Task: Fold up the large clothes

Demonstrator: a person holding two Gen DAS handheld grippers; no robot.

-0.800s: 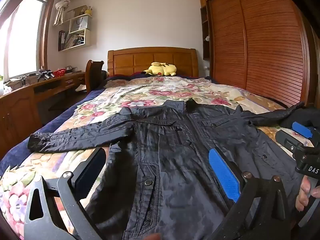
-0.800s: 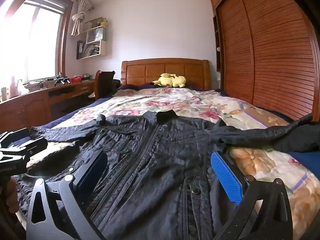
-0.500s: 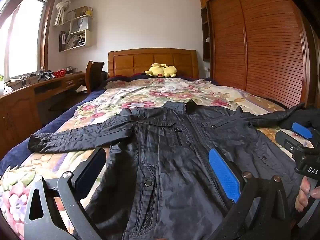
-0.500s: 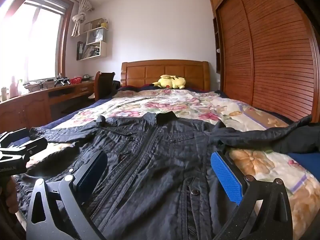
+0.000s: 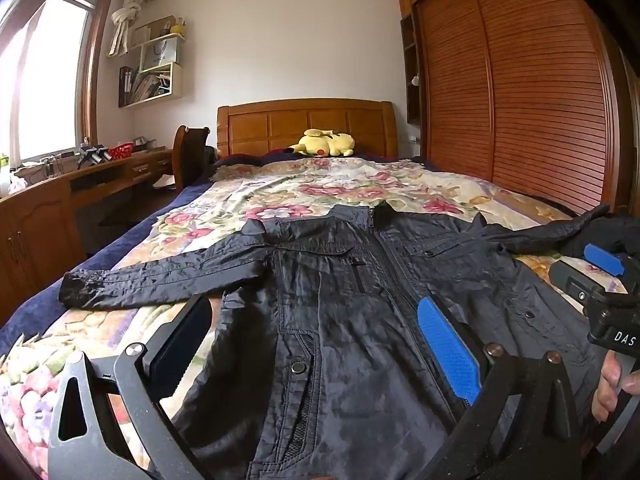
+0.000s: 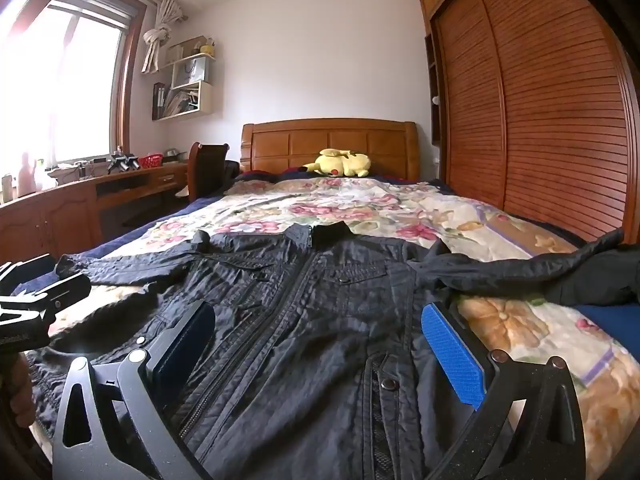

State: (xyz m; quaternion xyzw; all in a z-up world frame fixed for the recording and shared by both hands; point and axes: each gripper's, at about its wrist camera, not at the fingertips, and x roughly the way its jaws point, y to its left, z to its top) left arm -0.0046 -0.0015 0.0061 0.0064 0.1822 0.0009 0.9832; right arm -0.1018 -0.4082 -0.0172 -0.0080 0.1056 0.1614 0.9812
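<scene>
A dark zip-up jacket (image 5: 360,292) (image 6: 304,320) lies face up and spread flat on the flowered bedspread (image 5: 320,188), collar toward the headboard, zipper closed. Its left sleeve (image 5: 160,276) stretches out to the bed's left edge. The right sleeve (image 6: 520,268) runs toward the wardrobe side. My left gripper (image 5: 312,340) hovers wide open above the jacket's lower left front, nothing between its fingers. Over the lower right front, my right gripper (image 6: 316,344) is likewise open and empty. Each gripper appears at the edge of the other's view, held by a hand.
A yellow plush toy (image 5: 324,144) rests at the wooden headboard (image 5: 304,124). A slatted wardrobe (image 5: 520,92) lines the right side. A desk (image 5: 80,184) and chair (image 5: 188,152) stand left of the bed, under the window. Another dark garment (image 6: 600,276) lies at the bed's right edge.
Both views have tilted up slightly, so the jacket sits a little lower in them. The jacket has not moved and both grippers stay open.
</scene>
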